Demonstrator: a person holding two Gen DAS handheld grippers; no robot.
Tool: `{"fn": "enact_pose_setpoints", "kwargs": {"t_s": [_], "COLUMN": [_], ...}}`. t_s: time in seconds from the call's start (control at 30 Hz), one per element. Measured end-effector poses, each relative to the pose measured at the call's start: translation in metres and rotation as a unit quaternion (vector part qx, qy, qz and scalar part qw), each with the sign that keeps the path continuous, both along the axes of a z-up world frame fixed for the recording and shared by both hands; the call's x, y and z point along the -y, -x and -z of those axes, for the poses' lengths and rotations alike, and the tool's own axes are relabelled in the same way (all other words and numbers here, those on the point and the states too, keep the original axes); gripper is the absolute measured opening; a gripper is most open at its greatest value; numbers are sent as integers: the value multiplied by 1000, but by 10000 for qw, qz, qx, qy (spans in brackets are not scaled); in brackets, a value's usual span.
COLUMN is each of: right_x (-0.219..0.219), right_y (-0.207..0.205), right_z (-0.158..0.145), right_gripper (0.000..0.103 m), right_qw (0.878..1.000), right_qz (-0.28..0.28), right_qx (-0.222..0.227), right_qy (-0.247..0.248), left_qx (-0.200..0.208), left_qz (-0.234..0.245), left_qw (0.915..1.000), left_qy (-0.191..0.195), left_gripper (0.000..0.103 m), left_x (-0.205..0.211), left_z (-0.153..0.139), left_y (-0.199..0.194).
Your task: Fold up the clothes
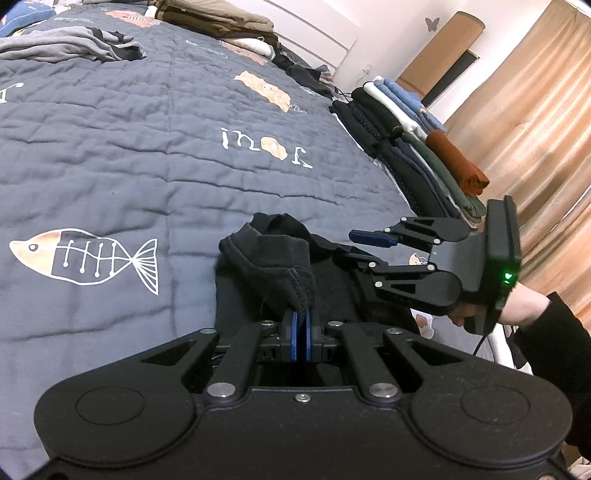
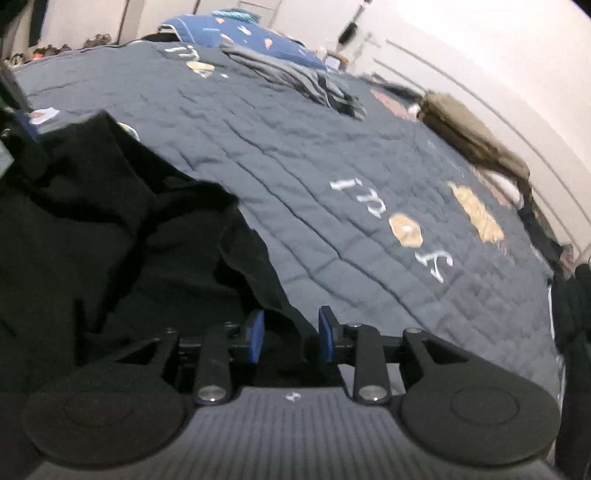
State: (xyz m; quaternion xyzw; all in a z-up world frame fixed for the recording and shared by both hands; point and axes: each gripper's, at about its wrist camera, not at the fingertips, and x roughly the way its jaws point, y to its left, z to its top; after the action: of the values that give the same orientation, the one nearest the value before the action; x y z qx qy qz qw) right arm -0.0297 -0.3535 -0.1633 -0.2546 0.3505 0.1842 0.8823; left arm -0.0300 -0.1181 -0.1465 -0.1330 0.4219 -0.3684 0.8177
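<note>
A black garment point(image 1: 273, 258) lies bunched on the dark grey quilted bedspread point(image 1: 129, 155). My left gripper point(image 1: 301, 332) is shut on a ribbed edge of the black garment, which rises in a fold in front of it. My right gripper point(image 1: 364, 245) shows in the left wrist view at the right, open, its blue pads just over the garment's far side. In the right wrist view the right gripper point(image 2: 291, 334) is open, with an edge of the black garment point(image 2: 110, 229) lying between its pads.
A stack of folded clothes point(image 1: 417, 147) with a rust-brown piece on top sits at the bed's right edge. A crumpled grey garment point(image 1: 70, 46) lies at the far left. Olive folded clothes point(image 1: 221, 18) lie by the wall. Beige curtains point(image 1: 546, 129) hang at the right.
</note>
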Motion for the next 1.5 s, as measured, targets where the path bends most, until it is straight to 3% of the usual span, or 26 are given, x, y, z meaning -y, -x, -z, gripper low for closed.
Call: {"fn": "enact_pose_setpoints", "kwargs": {"t_s": [0.1,0.2,0.37,0.57,0.67,0.8,1.0,1.07,1.1,1.17,1.23,1.37,1.43,1.5], "right_x": [27,61,90,119,117,107,97,98,101,112,122,120,117,112], "right_y": [-21,-37,-22,26,42,48,38,38,41,47,54,64,60,52], "right_z": [1,1,-17,-34,-24,-1,21,25,25,20,11,-6,-1,7], "right_gripper": [27,26,28,40,43,44,43,37,23,7,6,6,6,9], "right_qw": [9929,9714,9542,9043,8769,8691,8668,8612,8517,8342,8185,8291,8408,8619], "right_qz": [715,1835,2172,2726,3142,3414,3471,3531,3617,3687,3691,3542,3461,3481], "right_qx": [-373,-358,-365,-669,-788,-905,-1049,-1024,-999,-924,-800,-499,-497,-488], "right_qy": [-875,-1464,-2023,-3216,-3552,-3463,-3424,-3508,-3657,-3996,-4330,-4297,-4133,-3655], "left_qx": [2,2,-11,-15,-31,-10,-14,-25,-30,-30,-39,-37,-27,-32], "left_qz": [-9,-19,-13,-19,-20,6,4,-6,-12,-24,-63,-145,-172,-204], "left_qw": [10000,10000,10000,10000,10000,10000,10000,10000,10000,10000,10000,9998,9997,9996], "left_qy": [2,4,14,17,10,-13,-31,-39,-42,-19,14,98,152,192], "left_gripper": [5,5,5,5,5,5,5,5,5,5,5,5,5,5], "left_x": [0,1,0,0,2,5,6,7,7,6,5,3,3,4], "left_z": [0,0,1,1,2,1,3,3,4,3,4,4,3,3], "left_y": [0,0,-1,0,0,2,2,1,1,0,-1,-1,-1,-1]}}
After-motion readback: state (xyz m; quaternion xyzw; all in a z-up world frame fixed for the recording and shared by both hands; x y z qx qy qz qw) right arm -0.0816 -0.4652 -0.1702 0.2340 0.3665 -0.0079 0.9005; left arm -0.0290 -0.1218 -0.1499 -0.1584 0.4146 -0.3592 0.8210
